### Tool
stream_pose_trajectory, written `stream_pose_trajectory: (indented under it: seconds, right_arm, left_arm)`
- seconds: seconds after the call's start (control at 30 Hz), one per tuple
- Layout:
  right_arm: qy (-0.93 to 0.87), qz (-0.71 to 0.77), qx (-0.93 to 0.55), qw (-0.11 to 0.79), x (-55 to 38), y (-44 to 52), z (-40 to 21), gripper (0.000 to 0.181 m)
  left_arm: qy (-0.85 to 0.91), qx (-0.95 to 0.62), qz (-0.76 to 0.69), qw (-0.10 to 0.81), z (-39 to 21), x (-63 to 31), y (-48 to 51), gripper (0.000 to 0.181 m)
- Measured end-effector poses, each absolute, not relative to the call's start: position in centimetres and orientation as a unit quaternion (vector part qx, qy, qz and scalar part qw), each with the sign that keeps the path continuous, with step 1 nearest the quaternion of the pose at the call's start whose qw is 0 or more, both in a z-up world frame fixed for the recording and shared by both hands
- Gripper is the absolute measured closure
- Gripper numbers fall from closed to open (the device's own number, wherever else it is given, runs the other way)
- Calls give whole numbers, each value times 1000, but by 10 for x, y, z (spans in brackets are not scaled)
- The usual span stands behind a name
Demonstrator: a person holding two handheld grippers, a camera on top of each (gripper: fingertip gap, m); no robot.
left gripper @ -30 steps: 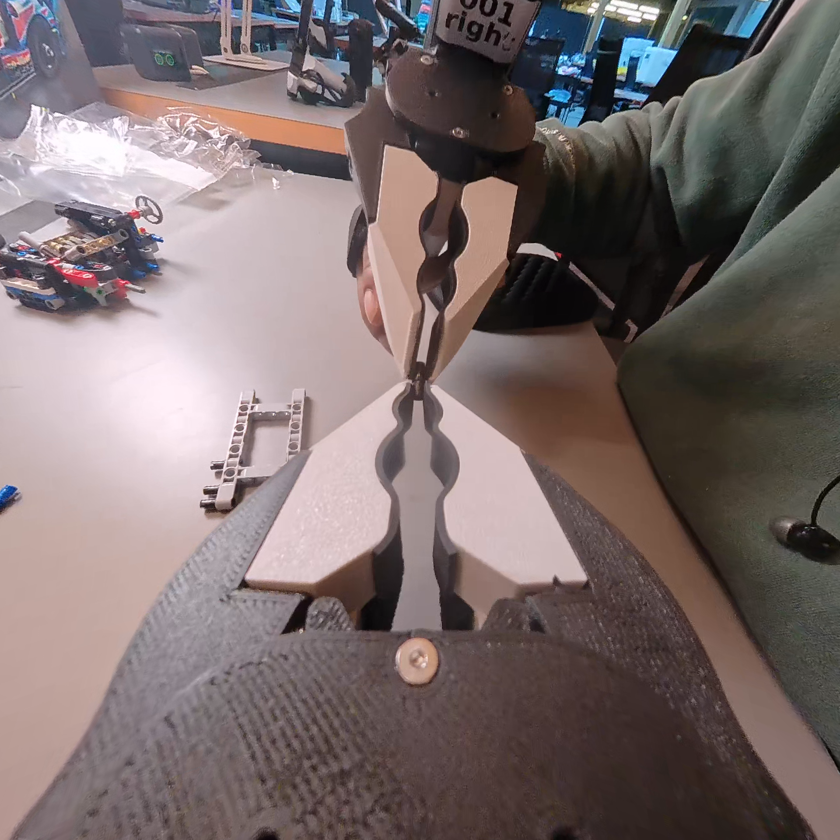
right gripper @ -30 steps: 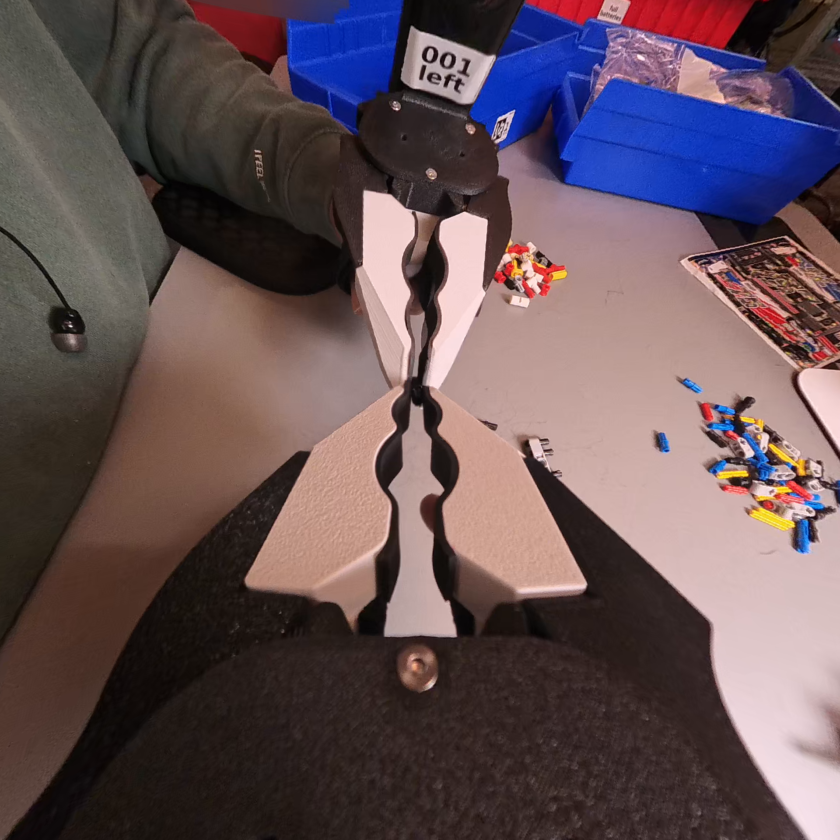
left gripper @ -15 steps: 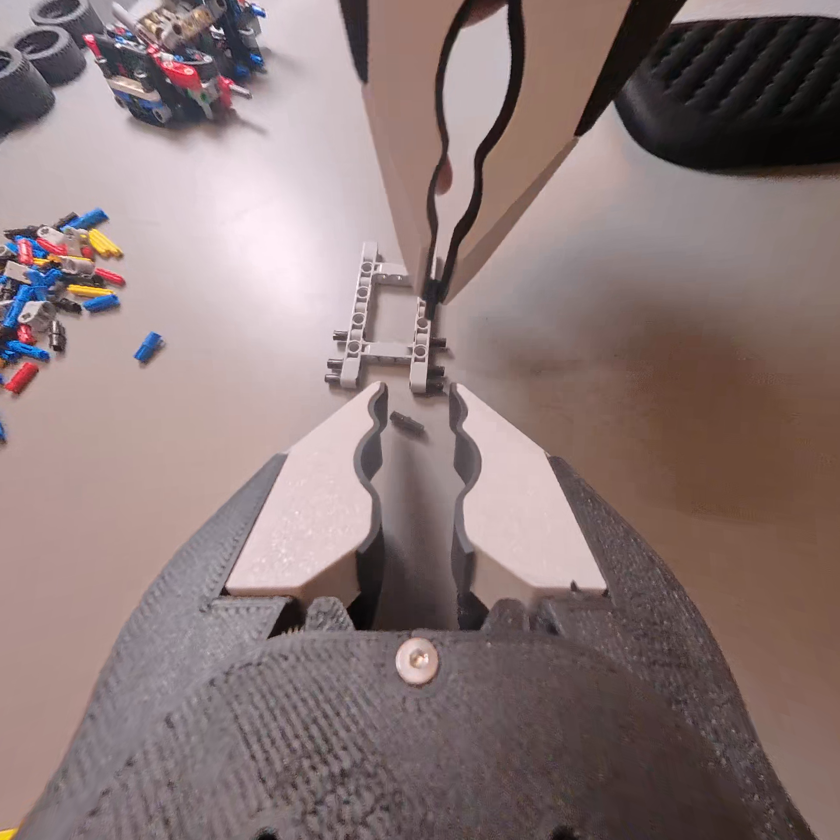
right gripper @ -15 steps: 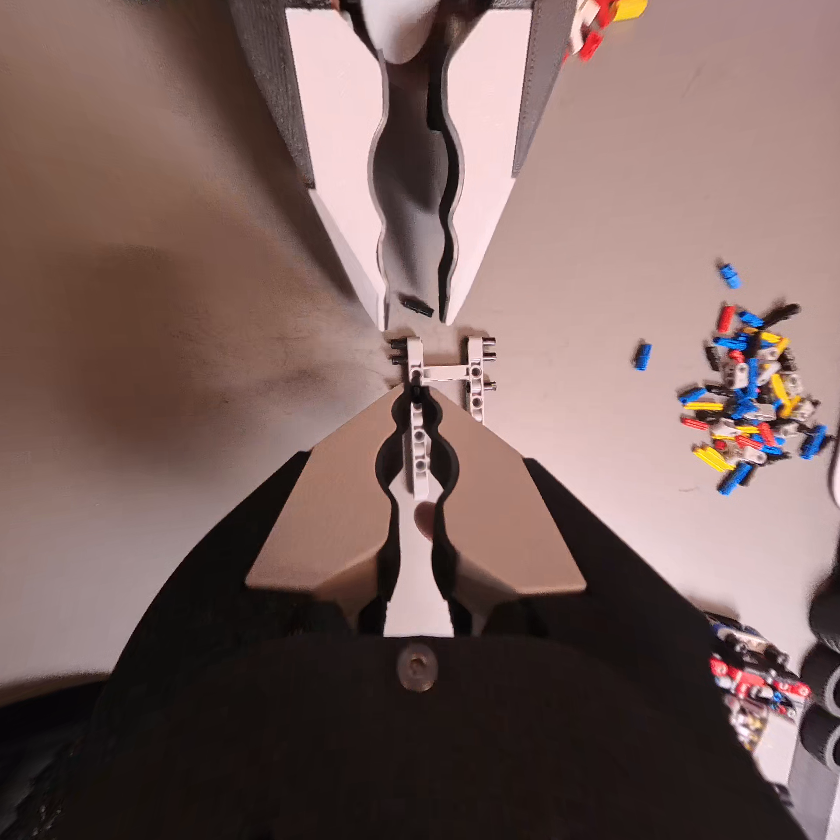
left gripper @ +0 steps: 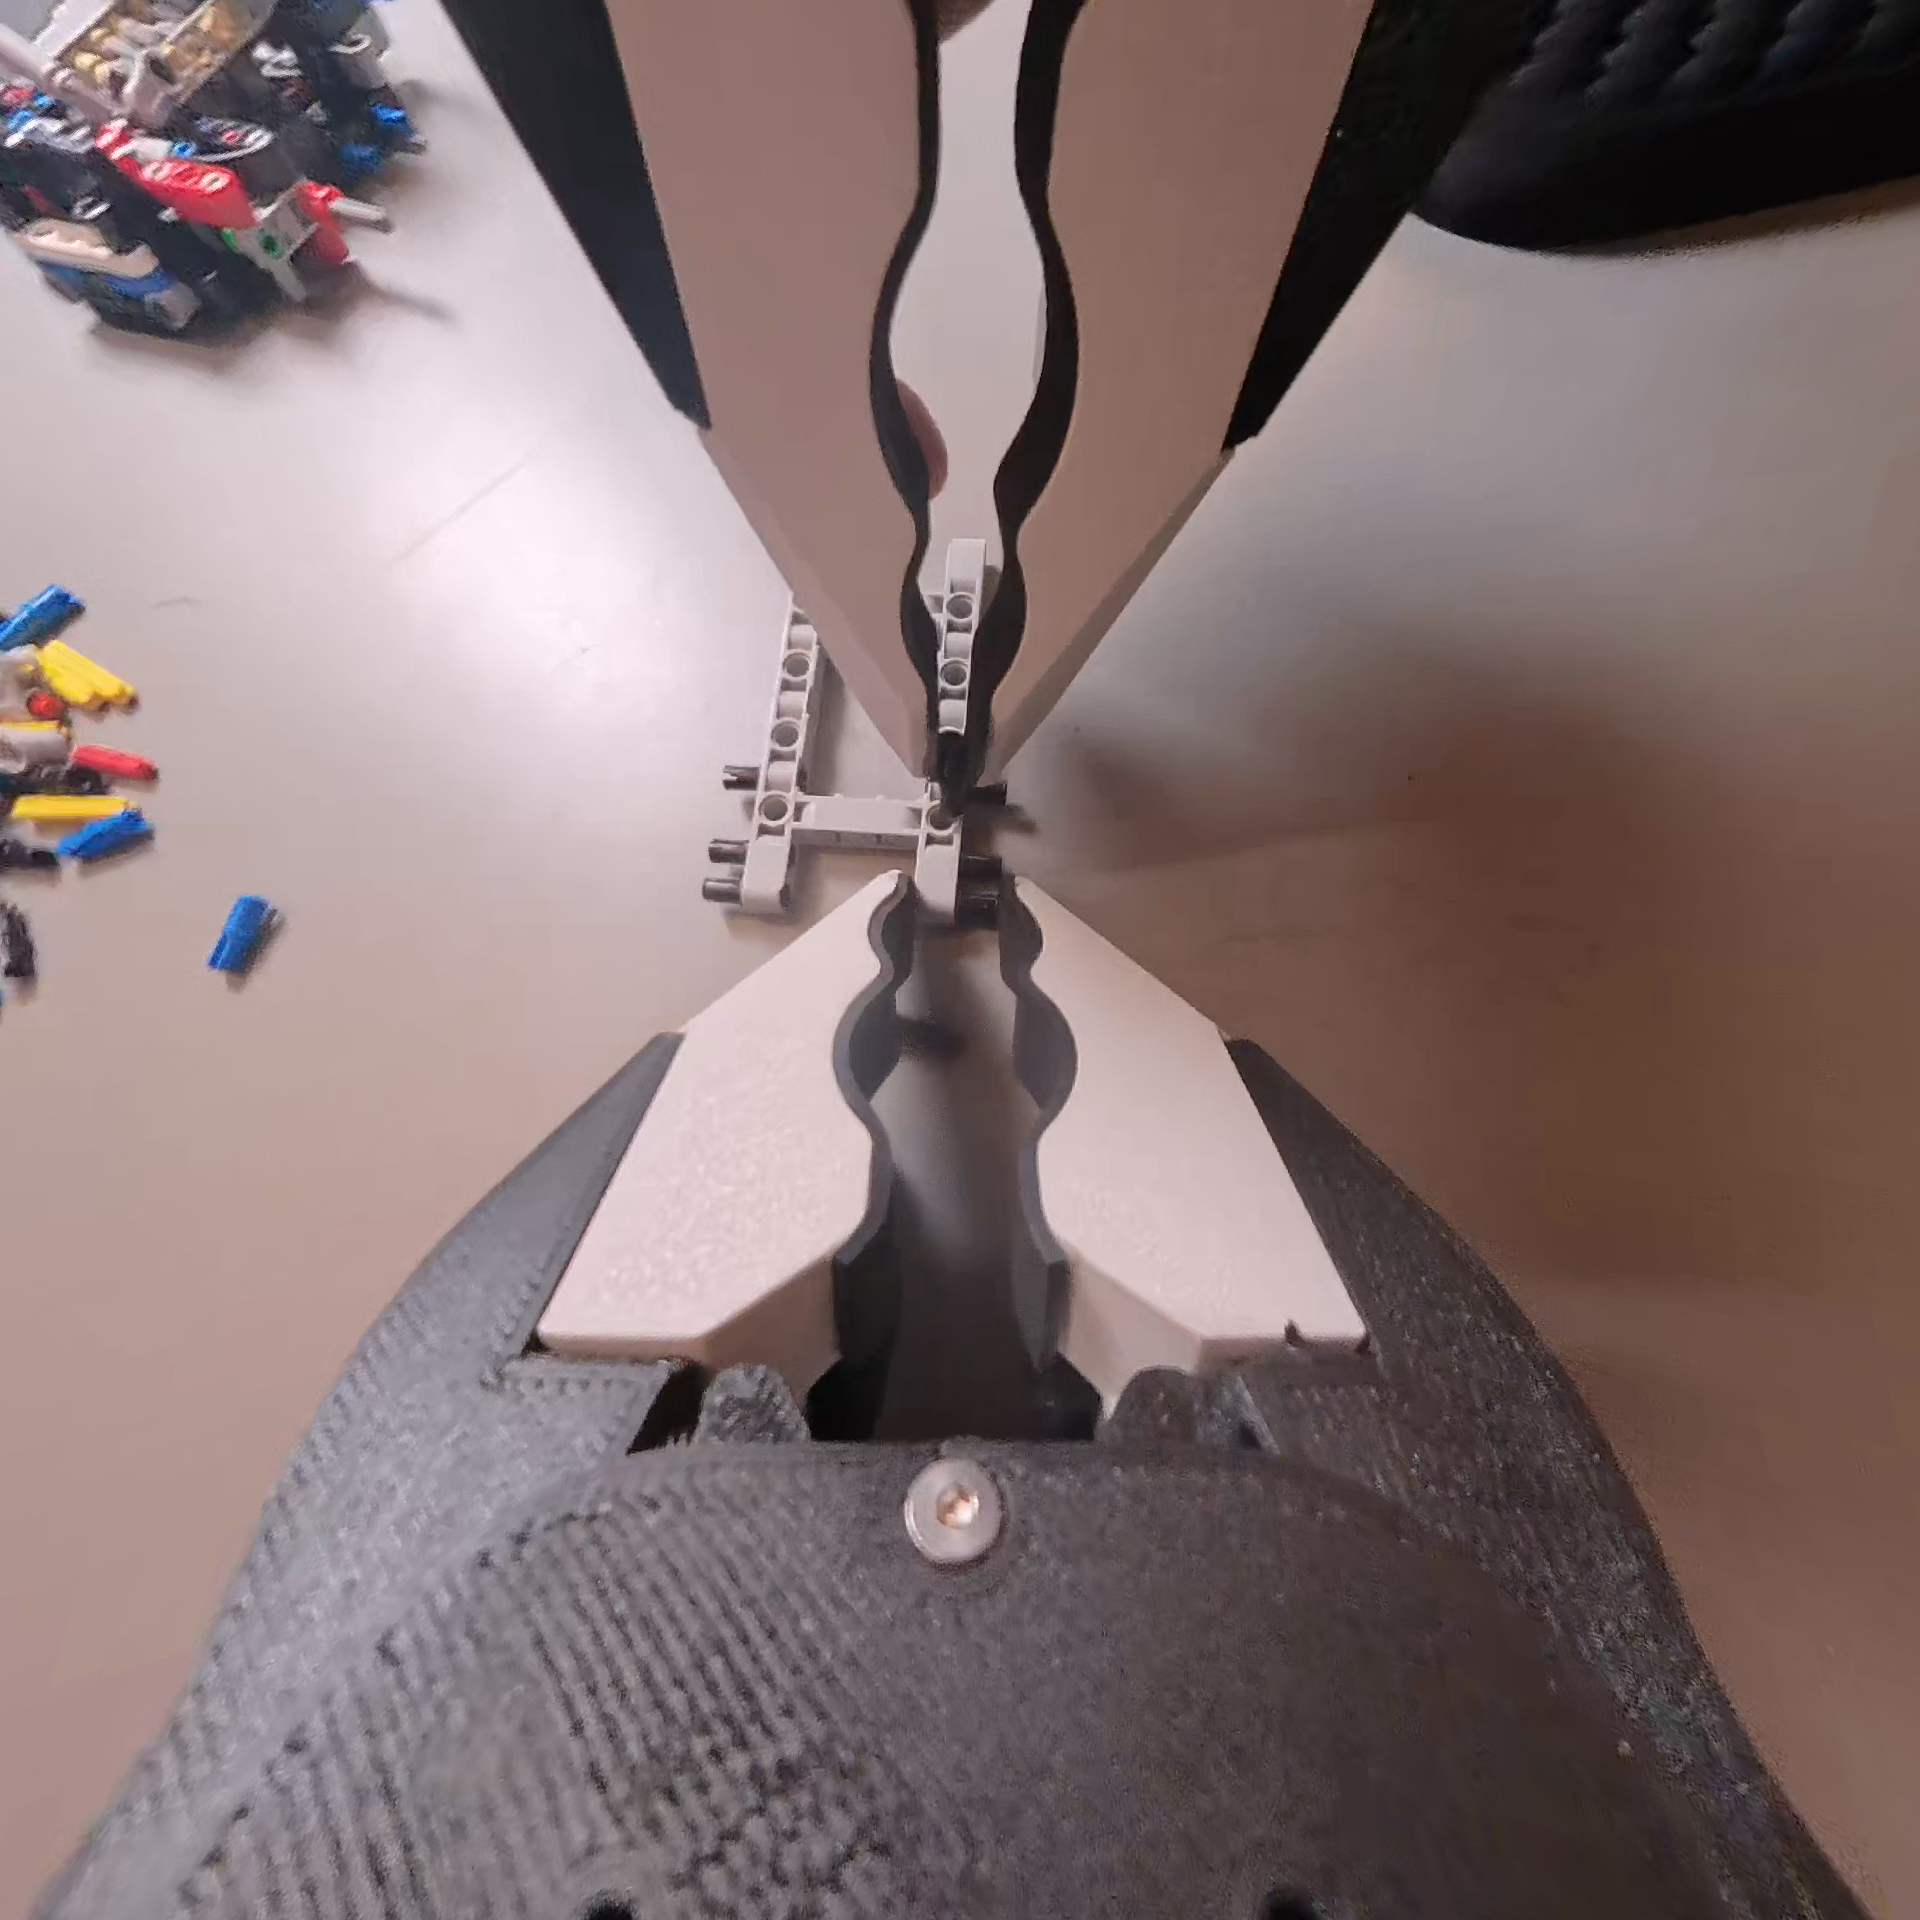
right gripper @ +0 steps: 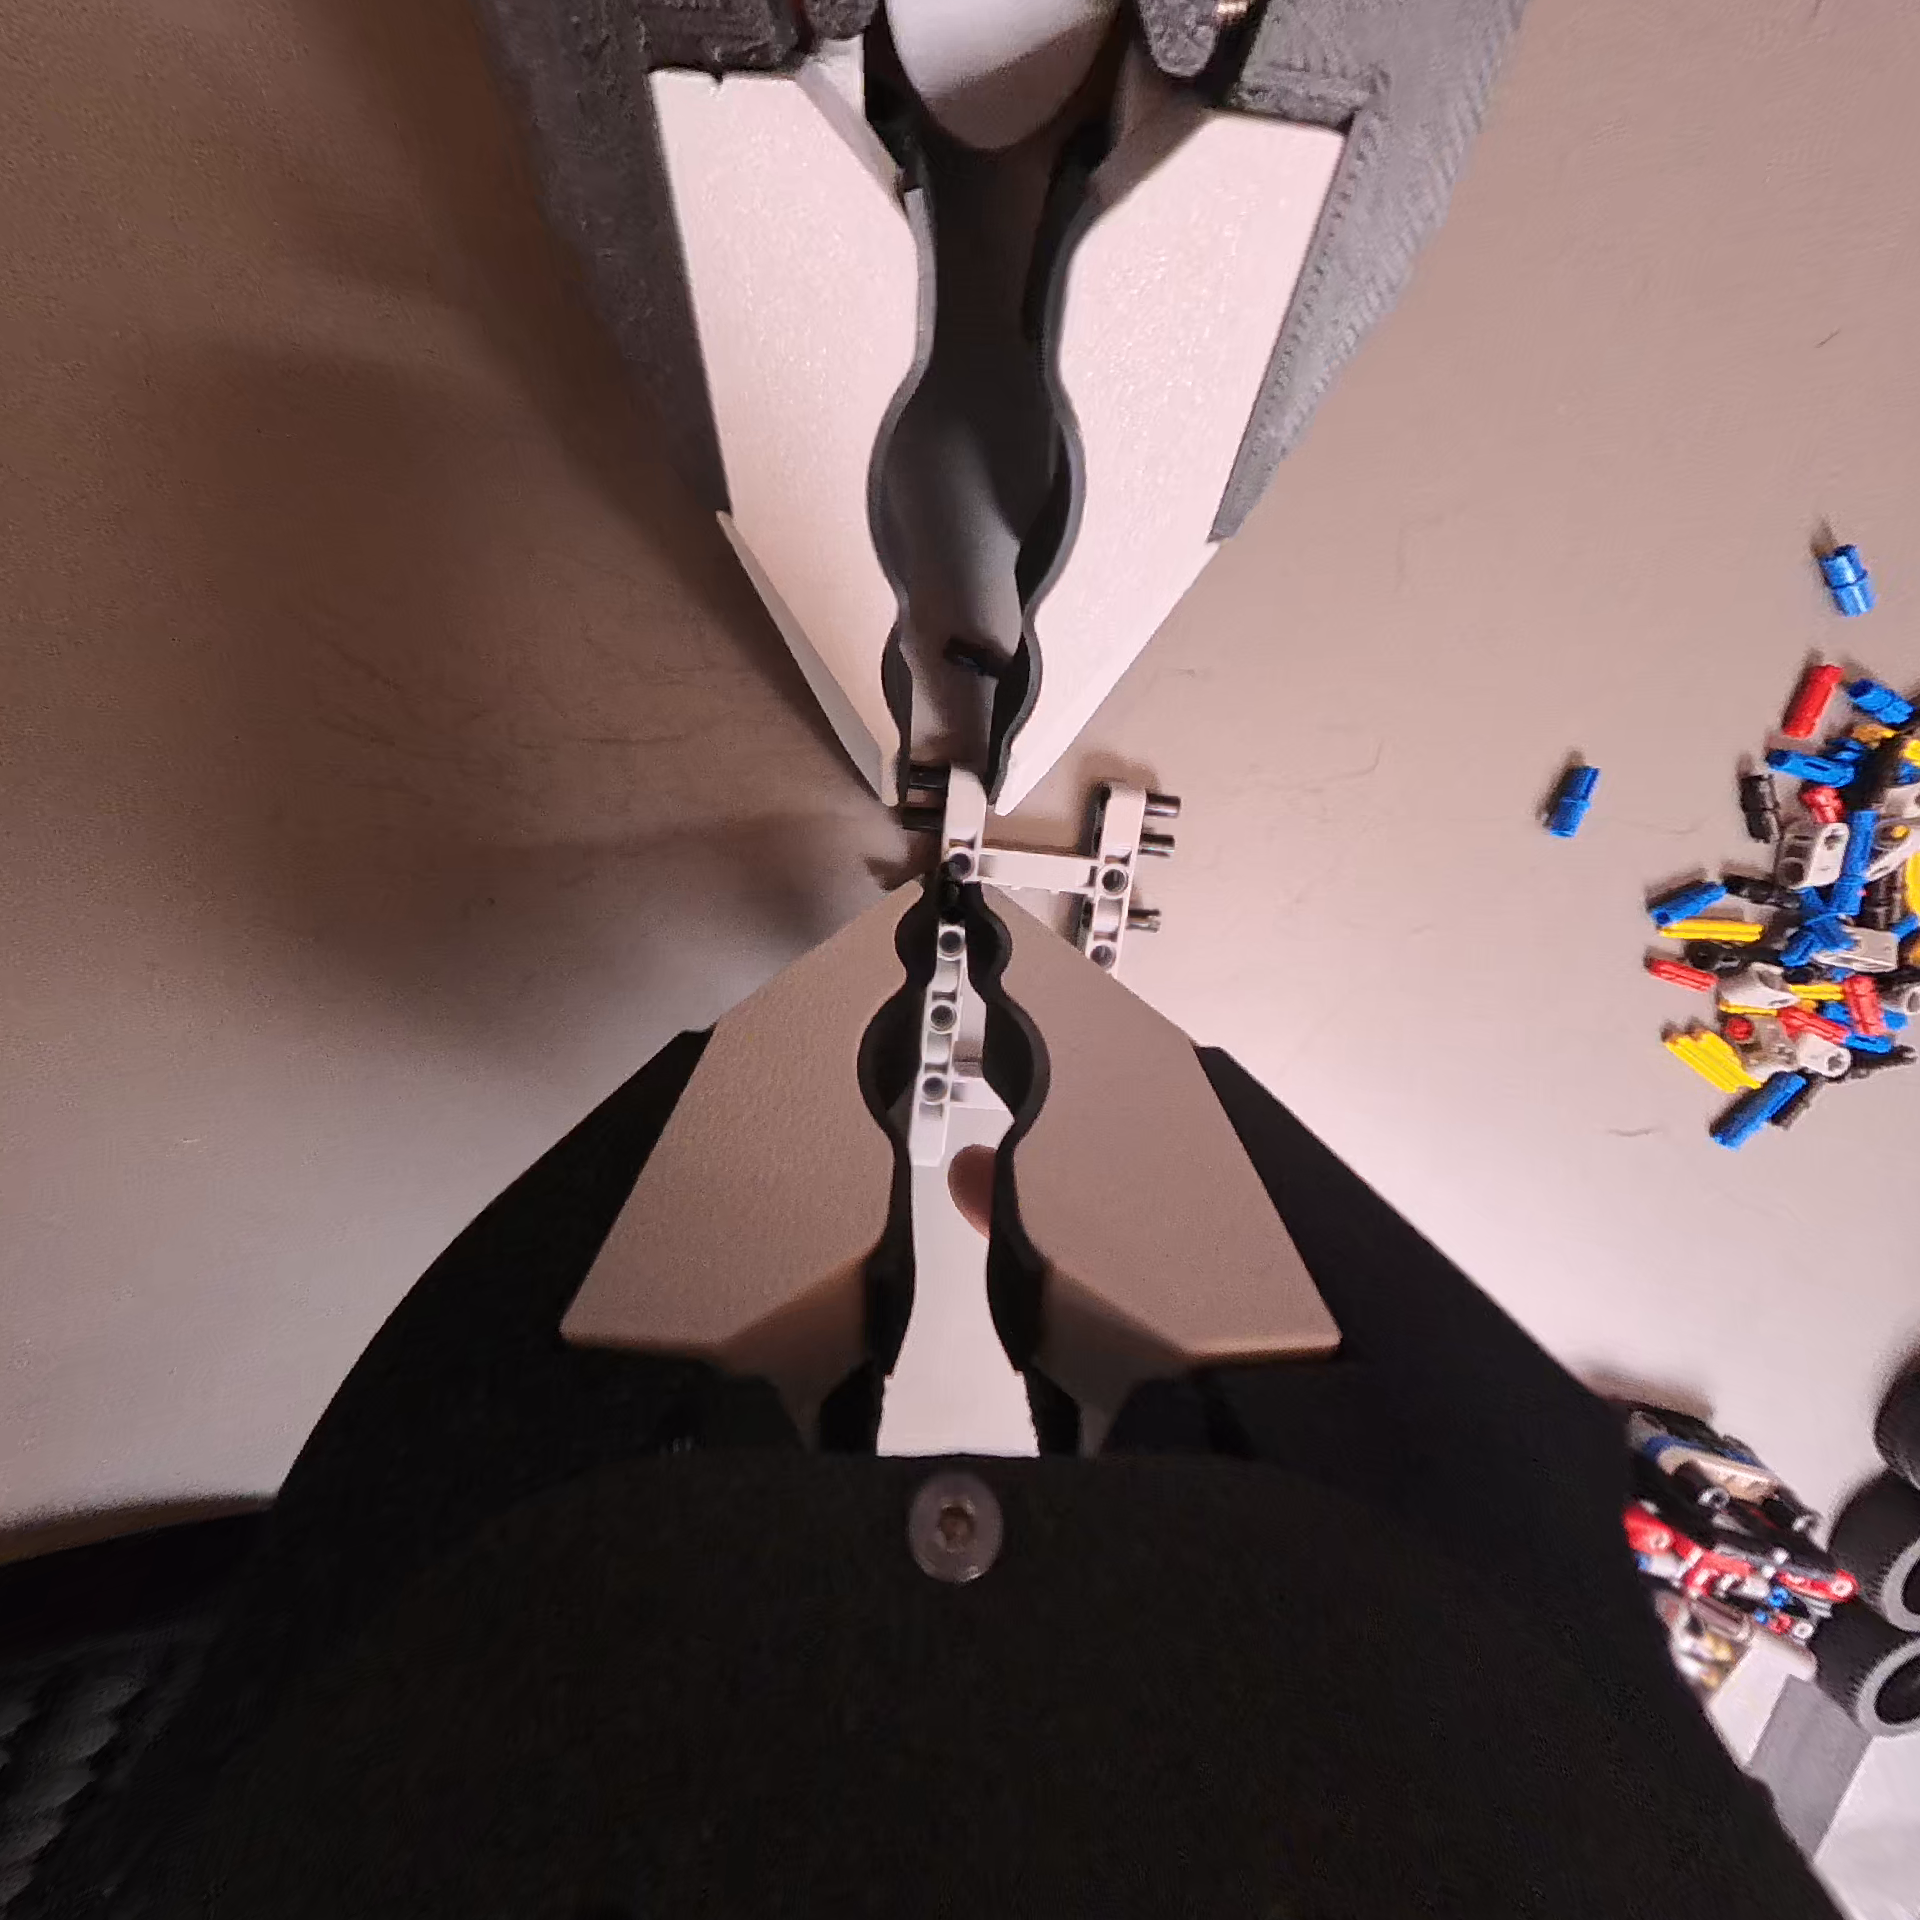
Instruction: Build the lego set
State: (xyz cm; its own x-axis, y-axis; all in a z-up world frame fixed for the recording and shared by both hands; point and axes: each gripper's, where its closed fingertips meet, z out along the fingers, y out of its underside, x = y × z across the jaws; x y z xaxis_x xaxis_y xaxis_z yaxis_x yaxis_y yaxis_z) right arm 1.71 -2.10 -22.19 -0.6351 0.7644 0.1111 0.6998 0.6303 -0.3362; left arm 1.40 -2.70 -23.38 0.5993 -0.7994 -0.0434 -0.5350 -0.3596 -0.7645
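A light grey ladder-shaped frame [left gripper: 852, 821] with black pins lies flat on the table; it also shows in the right wrist view [right gripper: 1039, 864]. My left gripper [left gripper: 961, 888] is closed around the near end of one long beam and its side pins. My right gripper [right gripper: 951, 899] is shut on a small black pin [left gripper: 951, 764] and holds it down onto that same beam, tip to tip with the left gripper [right gripper: 948, 795]. The right gripper [left gripper: 956, 774] comes in from the top of the left wrist view. A loose black pin [left gripper: 925, 1034] lies on the table between the left fingers.
A pile of small blue, yellow, red and black pieces [right gripper: 1808, 956] lies on the table, with a stray blue pin [left gripper: 244, 933] nearer the frame. A partly built car model [left gripper: 177, 197] and black tyres [right gripper: 1891, 1600] sit farther off. A black padded object [left gripper: 1662, 114] lies behind the right gripper. My two grippers' fingertips are within a few centimetres of each other.
Both grippers came down from mid-air to the table. The left gripper let a black pin fall and closed around the frame's end. The right gripper brought its pin onto the beam.
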Motion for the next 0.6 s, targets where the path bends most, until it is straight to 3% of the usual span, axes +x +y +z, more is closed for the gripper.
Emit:
stream_pose_trajectory:
  seconds: [0.6]
  right_arm:
    - [-881, 39, -457, 115, 79, -22, -226, 179]
  left_arm:
    - [566, -708, -263, 331, -234, 75, -28, 167]
